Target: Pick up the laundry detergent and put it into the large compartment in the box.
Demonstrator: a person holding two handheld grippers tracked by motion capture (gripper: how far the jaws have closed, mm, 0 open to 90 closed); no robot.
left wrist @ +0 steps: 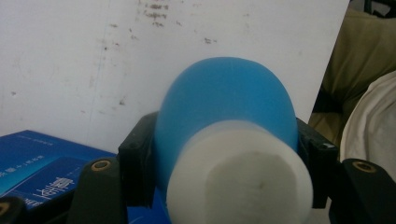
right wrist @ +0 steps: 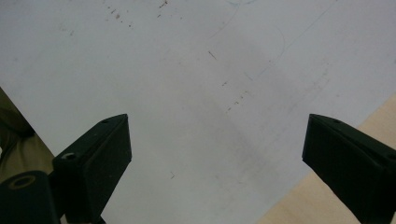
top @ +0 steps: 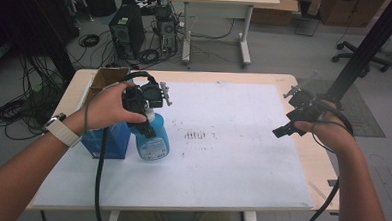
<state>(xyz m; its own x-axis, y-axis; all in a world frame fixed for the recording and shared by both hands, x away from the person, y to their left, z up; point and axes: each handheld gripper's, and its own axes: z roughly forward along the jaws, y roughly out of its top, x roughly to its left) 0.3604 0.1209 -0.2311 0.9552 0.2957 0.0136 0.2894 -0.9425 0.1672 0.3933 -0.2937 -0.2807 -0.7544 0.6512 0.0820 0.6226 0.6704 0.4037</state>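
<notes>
- my left gripper is clenched on the blue bottle, a black jaw pressed to each side of its neck just under the white cap.
- the bottle stands upright near the left edge of the white board, touching or just beside the blue box; whether its base rests on the board i cannot tell.
- an open cardboard box sits behind the blue box, at the table's left edge.
- my right gripper hangs over the right edge of the board, well apart from the bottle, jaws spread wide and released, holding nothing.
- between those jaws i see bare scuffed board and a strip of wooden table.
- smudged dark marks lie near the middle of the board.
</notes>
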